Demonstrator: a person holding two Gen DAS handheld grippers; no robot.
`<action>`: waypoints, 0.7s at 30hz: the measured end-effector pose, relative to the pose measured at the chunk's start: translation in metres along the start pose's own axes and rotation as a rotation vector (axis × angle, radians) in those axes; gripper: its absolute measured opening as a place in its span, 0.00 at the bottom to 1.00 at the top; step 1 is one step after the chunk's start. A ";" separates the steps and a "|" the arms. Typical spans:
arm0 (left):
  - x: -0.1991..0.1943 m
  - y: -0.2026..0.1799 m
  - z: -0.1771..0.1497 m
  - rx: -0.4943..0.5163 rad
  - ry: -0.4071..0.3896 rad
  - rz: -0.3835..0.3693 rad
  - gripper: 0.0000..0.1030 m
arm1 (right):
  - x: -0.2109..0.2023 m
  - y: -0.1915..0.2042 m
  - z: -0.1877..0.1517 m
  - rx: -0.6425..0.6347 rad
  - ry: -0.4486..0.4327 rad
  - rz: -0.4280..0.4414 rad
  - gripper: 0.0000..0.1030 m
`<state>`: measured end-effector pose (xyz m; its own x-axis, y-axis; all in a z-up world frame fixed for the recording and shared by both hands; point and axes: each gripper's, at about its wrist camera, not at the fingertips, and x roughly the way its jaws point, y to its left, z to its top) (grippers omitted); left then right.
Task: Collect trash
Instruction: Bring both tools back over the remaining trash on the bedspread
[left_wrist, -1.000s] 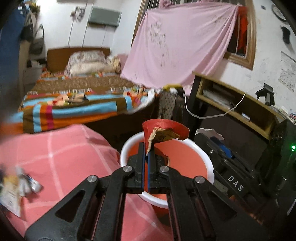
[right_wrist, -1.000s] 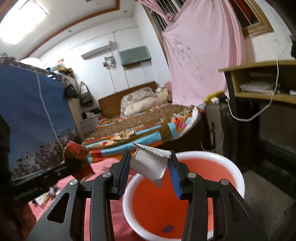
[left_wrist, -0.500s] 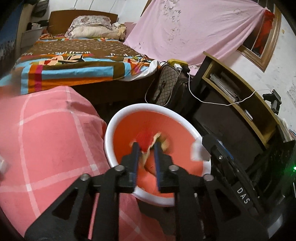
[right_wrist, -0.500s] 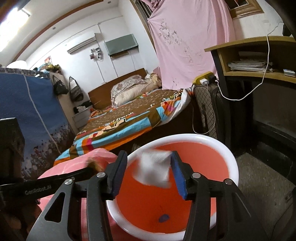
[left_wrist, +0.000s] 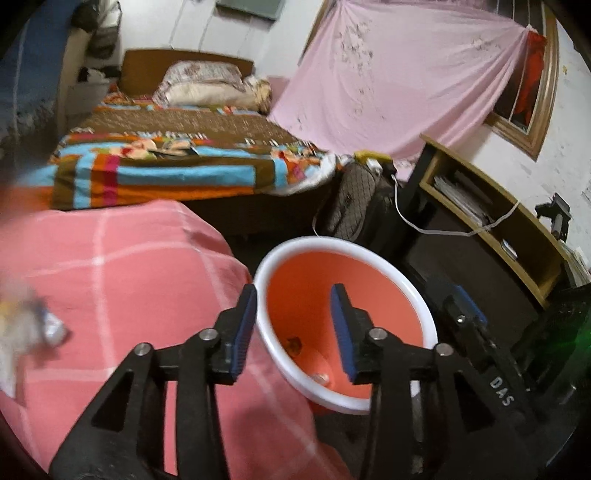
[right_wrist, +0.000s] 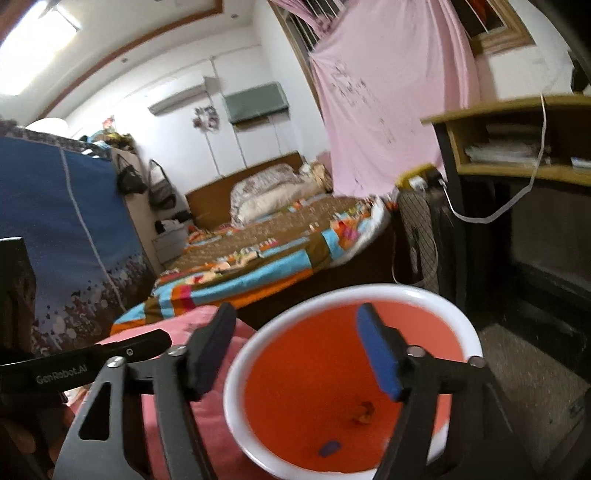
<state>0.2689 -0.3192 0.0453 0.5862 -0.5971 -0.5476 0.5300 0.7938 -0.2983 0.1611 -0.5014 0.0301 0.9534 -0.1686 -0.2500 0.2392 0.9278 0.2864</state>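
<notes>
An orange bin with a white rim (left_wrist: 291, 247) stands beside the pink checked blanket (left_wrist: 122, 273); it also shows in the right wrist view (right_wrist: 306, 306). My left gripper (left_wrist: 293, 321) is open and empty above the bin's near edge. My right gripper (right_wrist: 295, 347) is open and empty over the bin. Small scraps of trash (right_wrist: 364, 410) and a blue piece (right_wrist: 328, 448) lie on the bin's bottom; scraps also show in the left wrist view (left_wrist: 293, 343). Blurred wrappers (left_wrist: 33, 332) lie on the blanket at the far left.
A bed with a striped cover (left_wrist: 177, 162) lies behind. A wooden shelf desk (left_wrist: 491, 221) with a white cable stands at the right, a dark bag (left_wrist: 354, 199) beside it. A blue fabric wardrobe (right_wrist: 62, 229) stands at the left.
Both grippers opened. The red wrapper left my left gripper and the white paper left my right gripper, and both fell into the bin.
</notes>
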 end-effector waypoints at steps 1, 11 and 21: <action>-0.007 0.003 0.000 -0.005 -0.024 0.011 0.29 | -0.003 0.007 0.002 -0.016 -0.020 0.012 0.71; -0.077 0.046 -0.002 -0.040 -0.261 0.145 0.76 | -0.024 0.056 0.009 -0.099 -0.142 0.127 0.91; -0.143 0.088 -0.025 -0.037 -0.453 0.333 0.86 | -0.037 0.114 0.004 -0.187 -0.227 0.236 1.00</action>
<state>0.2170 -0.1611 0.0778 0.9269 -0.2974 -0.2288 0.2547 0.9465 -0.1983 0.1537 -0.3909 0.0756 0.9998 0.0067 0.0202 -0.0093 0.9912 0.1324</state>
